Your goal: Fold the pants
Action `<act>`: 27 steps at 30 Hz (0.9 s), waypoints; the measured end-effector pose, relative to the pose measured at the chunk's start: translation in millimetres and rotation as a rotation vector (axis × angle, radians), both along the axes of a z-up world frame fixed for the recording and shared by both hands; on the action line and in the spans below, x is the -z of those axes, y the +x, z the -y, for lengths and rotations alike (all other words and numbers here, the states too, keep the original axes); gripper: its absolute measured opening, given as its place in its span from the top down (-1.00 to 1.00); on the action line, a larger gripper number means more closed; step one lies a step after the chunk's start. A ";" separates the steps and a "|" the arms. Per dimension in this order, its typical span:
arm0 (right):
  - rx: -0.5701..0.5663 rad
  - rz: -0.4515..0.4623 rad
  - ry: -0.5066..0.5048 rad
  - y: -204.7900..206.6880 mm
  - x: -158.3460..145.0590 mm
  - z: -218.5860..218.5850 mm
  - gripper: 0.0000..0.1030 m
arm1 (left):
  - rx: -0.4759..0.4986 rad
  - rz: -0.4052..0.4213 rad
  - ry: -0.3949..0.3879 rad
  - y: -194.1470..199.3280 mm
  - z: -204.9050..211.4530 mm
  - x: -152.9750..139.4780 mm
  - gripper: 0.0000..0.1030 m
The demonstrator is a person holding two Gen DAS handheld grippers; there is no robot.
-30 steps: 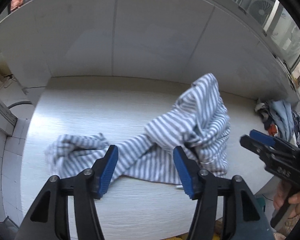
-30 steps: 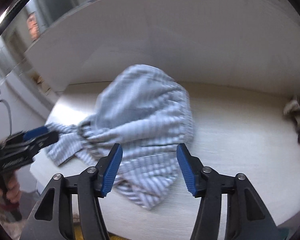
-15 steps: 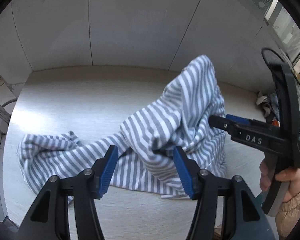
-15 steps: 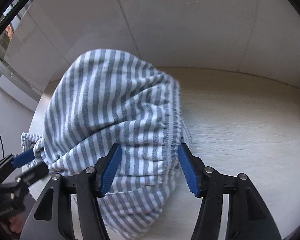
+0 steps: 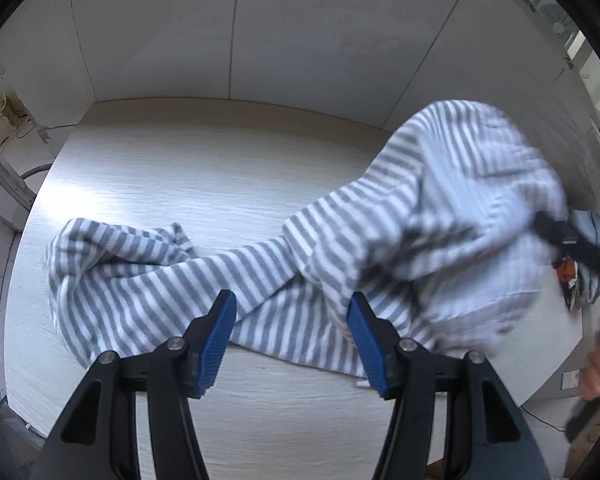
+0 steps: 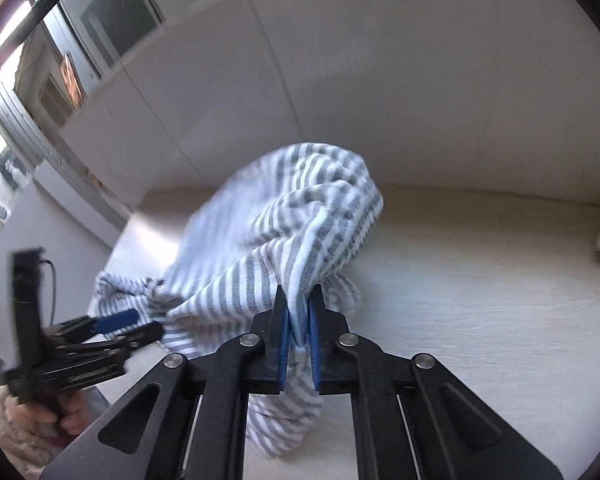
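While the right gripper (image 6: 299, 322) is closing its jaws on a bunched fold of the striped pants (image 5: 284, 276) and lifting that end clear of the white table (image 5: 204, 184), the rest trails crumpled toward the table's left edge. The left gripper (image 5: 290, 338) hangs wide and empty above the near hem. This looks like the opening spread-out step; next the left must pinch another edge so the pants can be pulled flat.

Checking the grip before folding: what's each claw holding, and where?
Right claw is closing on a bunched fold of the striped pants. Left claw is open, holding nothing.
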State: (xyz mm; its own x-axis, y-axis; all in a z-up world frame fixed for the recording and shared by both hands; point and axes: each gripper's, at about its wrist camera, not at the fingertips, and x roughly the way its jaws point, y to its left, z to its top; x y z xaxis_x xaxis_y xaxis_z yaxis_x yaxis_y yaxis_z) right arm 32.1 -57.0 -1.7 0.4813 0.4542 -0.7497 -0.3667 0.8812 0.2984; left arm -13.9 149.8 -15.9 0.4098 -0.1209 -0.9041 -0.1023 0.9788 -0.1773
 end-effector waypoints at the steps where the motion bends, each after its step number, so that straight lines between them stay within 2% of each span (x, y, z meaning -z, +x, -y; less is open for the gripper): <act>1: 0.008 0.018 0.001 -3.5 -8.7 6.0 0.82 | -0.003 -0.001 0.005 1.1 -1.1 1.1 -0.17; 6: 0.059 0.097 -0.001 -21.6 -45.2 28.6 0.82 | -0.003 -0.009 -0.006 6.0 -1.5 4.0 -0.17; 10: 0.116 0.141 -0.032 -34.6 -69.1 43.5 0.82 | 0.041 0.006 -0.018 10.8 8.7 -0.1 -0.17; 17: 0.250 0.208 -0.088 -50.5 -97.2 92.9 0.82 | 0.080 0.029 -0.010 11.4 18.7 -10.2 -0.19; 21: 0.330 0.205 -0.139 -55.2 -96.9 119.6 0.82 | 0.048 0.018 0.007 11.0 9.1 -8.6 -0.19; 25: 0.438 0.140 -0.211 -52.5 -77.1 148.8 0.82 | 0.005 -0.006 0.035 9.8 -3.7 -1.5 -0.19; 27: 0.480 0.105 -0.217 -53.0 -66.3 165.7 0.82 | -0.014 -0.009 0.055 9.7 -10.6 1.3 -0.19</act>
